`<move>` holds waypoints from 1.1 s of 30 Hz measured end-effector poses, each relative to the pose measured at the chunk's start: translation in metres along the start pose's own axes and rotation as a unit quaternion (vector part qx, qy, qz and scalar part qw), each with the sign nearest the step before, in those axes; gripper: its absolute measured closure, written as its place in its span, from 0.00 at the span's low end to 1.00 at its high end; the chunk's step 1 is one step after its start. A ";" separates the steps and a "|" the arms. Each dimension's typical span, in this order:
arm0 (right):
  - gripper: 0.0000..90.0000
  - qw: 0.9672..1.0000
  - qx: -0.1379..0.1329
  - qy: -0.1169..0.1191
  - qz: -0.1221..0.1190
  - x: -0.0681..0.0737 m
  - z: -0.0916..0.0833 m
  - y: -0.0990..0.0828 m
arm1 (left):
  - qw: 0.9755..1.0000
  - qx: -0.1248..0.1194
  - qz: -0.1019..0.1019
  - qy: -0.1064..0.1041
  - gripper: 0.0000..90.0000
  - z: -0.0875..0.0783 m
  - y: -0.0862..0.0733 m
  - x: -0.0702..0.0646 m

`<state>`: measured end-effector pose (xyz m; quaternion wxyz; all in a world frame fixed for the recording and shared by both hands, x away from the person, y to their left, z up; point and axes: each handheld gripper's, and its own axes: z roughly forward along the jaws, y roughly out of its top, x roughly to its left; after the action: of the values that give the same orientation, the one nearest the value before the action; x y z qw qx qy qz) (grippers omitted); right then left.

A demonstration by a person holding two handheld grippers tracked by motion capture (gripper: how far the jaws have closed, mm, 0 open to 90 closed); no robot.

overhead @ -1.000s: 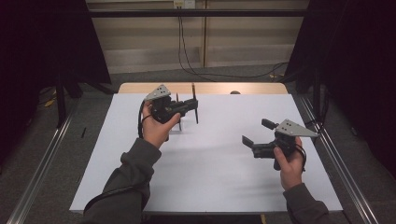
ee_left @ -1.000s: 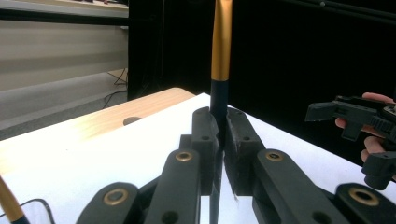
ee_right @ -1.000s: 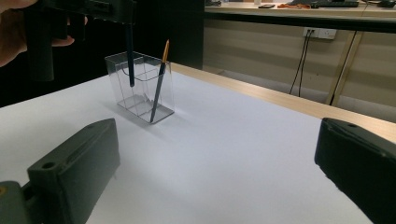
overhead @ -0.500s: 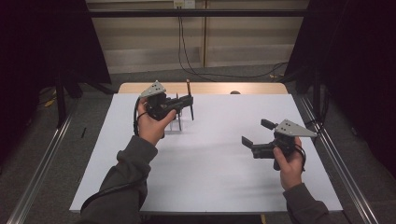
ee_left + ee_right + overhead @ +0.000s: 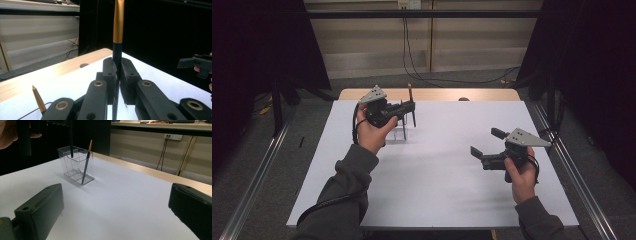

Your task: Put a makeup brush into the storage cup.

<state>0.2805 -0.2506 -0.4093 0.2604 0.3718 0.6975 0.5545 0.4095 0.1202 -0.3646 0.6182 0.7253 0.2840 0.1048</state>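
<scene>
White table (image 5: 432, 200), floor cables (image 5: 472, 79)

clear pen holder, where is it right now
The clear pen holder stands on the white table at its far left, right under the left gripper, with one pen leaning inside.

The white table (image 5: 432, 190) fills the middle of the high view, and a strip of bare wood runs along its far edge. The landmark is a small clear holder (image 5: 398, 133) that stands on the table's far left part. The left gripper (image 5: 408, 106) is held just above this holder and clamps a thin dark pencil (image 5: 412, 102) upright, so that the pencil's light tip rises past the far edge while its lower end hangs down beside the holder. The left hand (image 5: 371, 131) is just left of the holder. The right gripper (image 5: 487, 142) hovers well to the right of the holder and nearer the person, with its jaws spread apart and nothing between them.
</scene>
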 end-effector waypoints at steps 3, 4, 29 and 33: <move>0.00 1.000 -0.001 0.000 0.002 0.000 0.000 0.000 | 1.000 -0.001 0.002 -0.001 0.93 -0.001 0.001 0.002; 0.00 1.000 -0.001 0.001 0.002 -0.001 0.000 0.000 | 1.000 -0.002 -0.001 0.002 0.93 -0.001 0.001 0.002; 0.00 1.000 -0.001 0.000 0.001 -0.002 -0.001 -0.001 | 0.999 0.000 0.006 0.034 0.93 -0.012 0.002 0.014; 0.00 1.000 -0.001 0.002 0.003 -0.001 -0.001 -0.001 | 0.999 -0.002 0.007 0.034 0.93 -0.014 0.003 0.016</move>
<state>0.2807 -0.2522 -0.4102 0.2578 0.3730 0.6962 0.5565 0.4166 0.1407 -0.3619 0.6087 0.7224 0.2995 0.1339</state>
